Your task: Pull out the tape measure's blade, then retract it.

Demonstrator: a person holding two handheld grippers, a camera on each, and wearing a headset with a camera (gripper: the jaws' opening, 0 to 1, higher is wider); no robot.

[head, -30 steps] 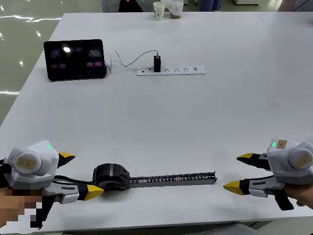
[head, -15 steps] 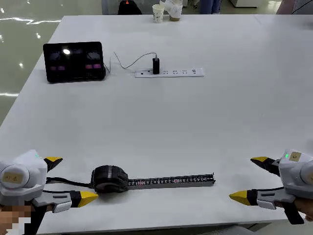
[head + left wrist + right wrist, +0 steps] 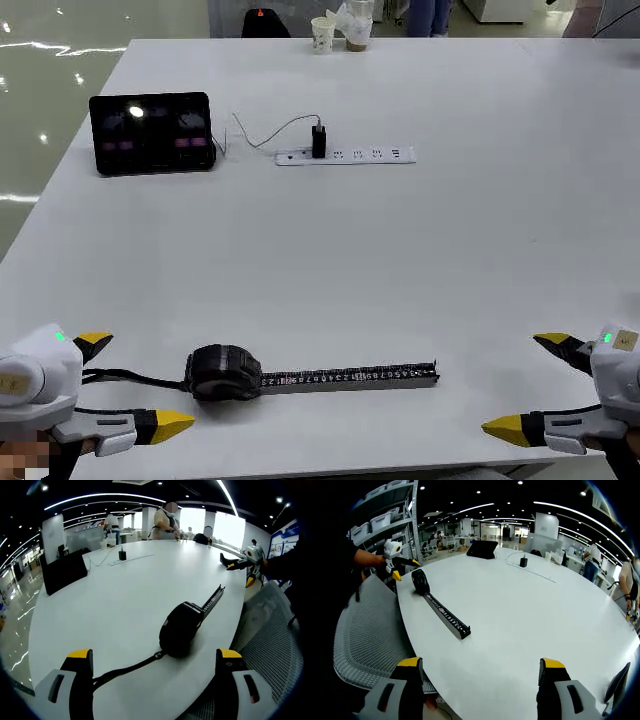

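A black tape measure point(image 3: 225, 371) lies near the table's front edge, its blade point(image 3: 350, 376) pulled out flat to the right, a black wrist strap trailing left. My left gripper point(image 3: 135, 385) is open just left of the case, touching nothing. In the left gripper view the case point(image 3: 181, 627) sits ahead between the yellow-tipped jaws. My right gripper point(image 3: 535, 385) is open at the far right, well clear of the blade's end hook point(image 3: 434, 372). The right gripper view shows the blade point(image 3: 447, 616) and case point(image 3: 420, 580) off to the left.
A dark tablet point(image 3: 152, 132) stands at the back left, with a white power strip point(image 3: 345, 155) and plugged charger beside it. Paper cups point(image 3: 323, 33) sit at the far edge. A grey mesh chair point(image 3: 362, 645) is below the table's front edge.
Both grippers have drawn back from the tape measure, the left one leftward off the case, the right one further right. The tape lies still, blade still out.
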